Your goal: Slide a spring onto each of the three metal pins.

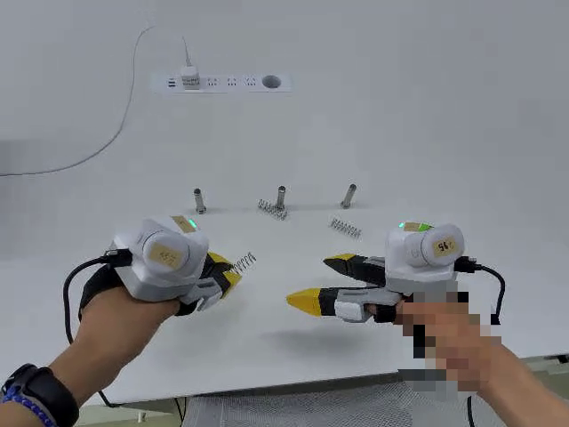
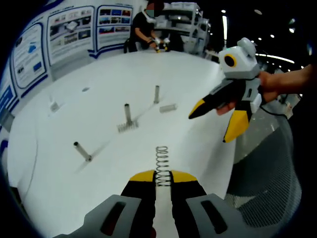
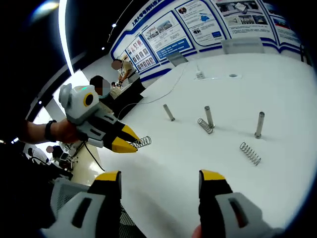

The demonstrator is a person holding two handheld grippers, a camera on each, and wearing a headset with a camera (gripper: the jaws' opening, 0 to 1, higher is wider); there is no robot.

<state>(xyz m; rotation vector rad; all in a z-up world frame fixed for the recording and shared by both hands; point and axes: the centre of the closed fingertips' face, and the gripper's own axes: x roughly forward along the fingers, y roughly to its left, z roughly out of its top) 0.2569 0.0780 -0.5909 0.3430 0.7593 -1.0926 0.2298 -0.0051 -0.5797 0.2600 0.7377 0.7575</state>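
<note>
On the white tabletop (image 1: 267, 329), three metal pins stand upright in a row: left pin (image 1: 199, 201), middle pin (image 1: 281, 197), right pin (image 1: 348, 196). The left hand-held gripper (image 2: 162, 177) is pinching a spring (image 2: 161, 159) by one end, well short of the pins. The right hand-held gripper (image 3: 161, 178) hangs with jaws wide, holding nothing. A second spring (image 1: 272, 210) lies right at the middle pin's foot, and a third spring (image 1: 346, 228) lies near the right pin.

1. Left tool (image 1: 229, 269): rounded white housing, tan sticker, green light, black jaws tipped yellow.
2. Right tool (image 1: 313, 280): the same build and colours.
3. A black cable (image 1: 67, 298) hangs from each.
4. Left wrist: black wristband (image 1: 34, 382), blue beaded bracelet (image 1: 21, 406).
</note>
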